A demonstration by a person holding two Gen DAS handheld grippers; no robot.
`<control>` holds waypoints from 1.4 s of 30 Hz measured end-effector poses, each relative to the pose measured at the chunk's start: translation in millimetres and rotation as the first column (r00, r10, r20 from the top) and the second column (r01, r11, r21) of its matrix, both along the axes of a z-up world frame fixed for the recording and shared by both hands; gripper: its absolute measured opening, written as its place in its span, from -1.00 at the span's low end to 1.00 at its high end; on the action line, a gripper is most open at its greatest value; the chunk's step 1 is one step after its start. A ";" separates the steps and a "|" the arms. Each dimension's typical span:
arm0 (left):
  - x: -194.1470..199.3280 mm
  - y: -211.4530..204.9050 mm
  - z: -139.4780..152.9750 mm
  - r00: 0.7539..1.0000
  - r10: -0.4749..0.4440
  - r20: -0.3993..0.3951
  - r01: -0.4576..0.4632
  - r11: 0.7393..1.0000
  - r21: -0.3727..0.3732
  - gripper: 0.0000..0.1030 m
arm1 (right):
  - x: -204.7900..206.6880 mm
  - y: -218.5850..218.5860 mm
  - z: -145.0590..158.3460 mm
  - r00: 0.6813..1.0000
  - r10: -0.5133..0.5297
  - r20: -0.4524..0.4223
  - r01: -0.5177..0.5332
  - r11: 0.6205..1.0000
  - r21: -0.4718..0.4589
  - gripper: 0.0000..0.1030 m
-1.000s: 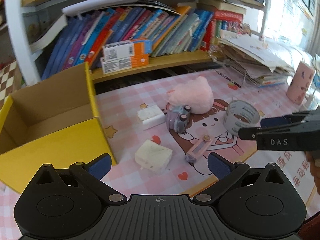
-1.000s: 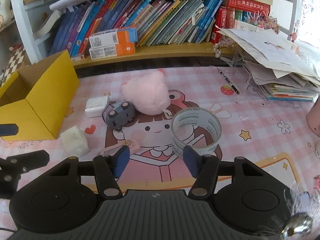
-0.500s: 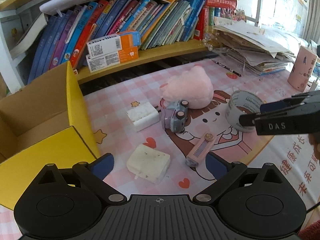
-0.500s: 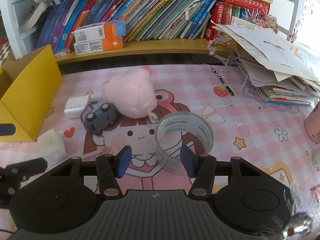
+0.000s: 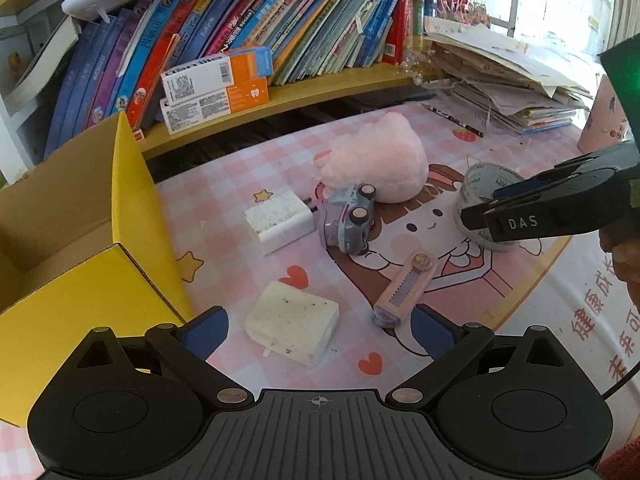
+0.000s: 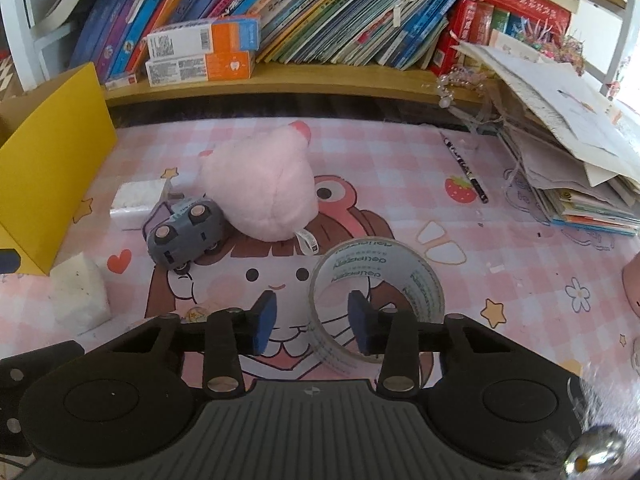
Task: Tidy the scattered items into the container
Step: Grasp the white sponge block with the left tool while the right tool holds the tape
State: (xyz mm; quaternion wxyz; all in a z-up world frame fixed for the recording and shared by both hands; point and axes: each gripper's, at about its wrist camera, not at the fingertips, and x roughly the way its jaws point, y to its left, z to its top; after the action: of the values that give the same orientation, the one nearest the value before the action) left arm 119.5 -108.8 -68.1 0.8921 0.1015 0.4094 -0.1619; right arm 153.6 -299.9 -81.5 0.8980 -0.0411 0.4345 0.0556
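Note:
A clear tape roll stands on edge on the pink mat. My right gripper is closing, its near wall between the jaws: one pad inside the ring, one outside, neither touching. My left gripper is open low over a white speckled sponge block, with a pink utility knife by its right finger. A pink plush, a grey toy car on its side and a white charger lie further back. The open yellow cardboard box stands at the left.
A wooden shelf of books with two orange-and-white cartons runs along the back. A messy paper stack fills the right. A pencil lies near it, and a pink cup stands at the far right.
Both grippers came forward and lower. The right gripper's jaws narrowed and now straddle the tape roll's wall. The left gripper is closer over the sponge block.

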 end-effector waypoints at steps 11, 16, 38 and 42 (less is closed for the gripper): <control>6.7 0.4 -7.7 1.000 -0.006 -0.012 0.006 1.000 0.007 0.83 | 4.1 -4.5 -8.1 0.999 -0.011 -0.031 0.011 1.000 0.002 -0.78; 9.7 0.4 -10.1 1.000 -0.008 -0.005 0.008 1.000 0.011 0.81 | -2.9 -7.1 -5.2 0.999 -0.026 -0.029 0.026 1.000 0.005 -0.87; 26.1 -0.5 -32.4 1.000 0.024 -0.019 -0.022 0.995 0.097 0.43 | 0.0 -4.3 -11.2 0.998 -0.034 -0.053 0.034 0.999 -0.005 -0.83; 26.8 0.4 -36.3 0.999 0.027 -0.035 -0.023 0.995 0.093 0.38 | 1.2 -4.2 -12.5 0.998 -0.037 -0.056 0.037 0.999 -0.007 -0.83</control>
State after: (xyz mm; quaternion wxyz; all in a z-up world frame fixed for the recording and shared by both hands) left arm 146.3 -108.3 -104.3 0.8809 0.1348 0.4337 -0.1335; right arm 154.9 -304.1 -94.0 0.8863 -0.0339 0.4603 0.0387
